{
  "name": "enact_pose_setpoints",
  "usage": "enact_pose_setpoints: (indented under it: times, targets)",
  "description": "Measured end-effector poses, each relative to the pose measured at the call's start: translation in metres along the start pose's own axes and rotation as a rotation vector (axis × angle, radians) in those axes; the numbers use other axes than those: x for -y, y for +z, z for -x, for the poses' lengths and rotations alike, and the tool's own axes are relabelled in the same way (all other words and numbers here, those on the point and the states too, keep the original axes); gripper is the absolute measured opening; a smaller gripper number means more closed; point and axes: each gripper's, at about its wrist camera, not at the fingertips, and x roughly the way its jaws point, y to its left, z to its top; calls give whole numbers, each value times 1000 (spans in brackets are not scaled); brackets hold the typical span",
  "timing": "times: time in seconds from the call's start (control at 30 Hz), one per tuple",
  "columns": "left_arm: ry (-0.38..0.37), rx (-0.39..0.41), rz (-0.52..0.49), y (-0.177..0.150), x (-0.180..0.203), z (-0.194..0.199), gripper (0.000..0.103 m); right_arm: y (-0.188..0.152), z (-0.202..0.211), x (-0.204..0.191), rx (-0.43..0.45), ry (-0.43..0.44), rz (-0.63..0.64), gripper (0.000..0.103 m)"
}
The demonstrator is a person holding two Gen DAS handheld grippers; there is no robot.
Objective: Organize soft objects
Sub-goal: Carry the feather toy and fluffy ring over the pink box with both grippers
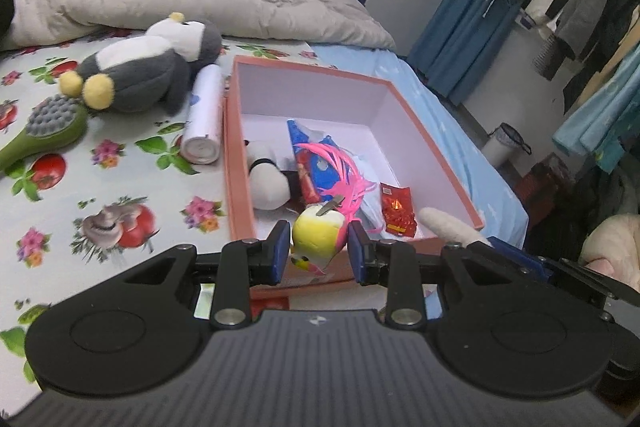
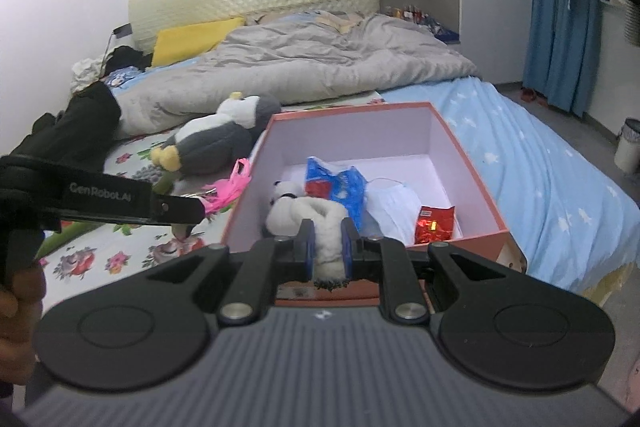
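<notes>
- Soft toys fill both tongs: the left tongs [image 1: 319, 253] pinch a yellow squishy toy [image 1: 316, 235] with pink feathers [image 1: 344, 171], its blue pads pressed to either side of the round body.
- Right tongs [image 2: 325, 247] are clamped on a white fluffy plush [image 2: 326, 227], whose long axis runs forward along the fingers, away from the camera.
- Just ahead of both tongs sits the pink box [image 1: 436, 143] on the bed [image 2: 540, 167]; each held toy hangs at or over its near wall, so the coming move looks like a short carry forward and a release.
- In the left wrist view the right tongs' fluffy plush pokes in over the box's near right corner, which puts the two hands side by side; neither is clearly nearer.
- Inside the box lie a black-and-white plush [image 1: 266, 175], a blue and red bag [image 2: 340, 187], a red packet [image 2: 434, 225] and what may be a pale mask, though the view is poor.
- Left of the box, on the floral sheet, rest a grey penguin plush [image 1: 140, 71], a white roll [image 1: 204, 115] and a green brush [image 1: 48, 131], all still outside.
</notes>
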Motion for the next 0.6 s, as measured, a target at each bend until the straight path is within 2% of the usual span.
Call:
enact_pose_setpoints:
  times: [0.33,0.6]
  targets:
    - [19,-73,-11,43,12,-79,36,21,-56,47,-39,-15,-62,17]
    - [51,-162,-23,60,12,-145,36,28,-115,75,-109,-14,-96,18]
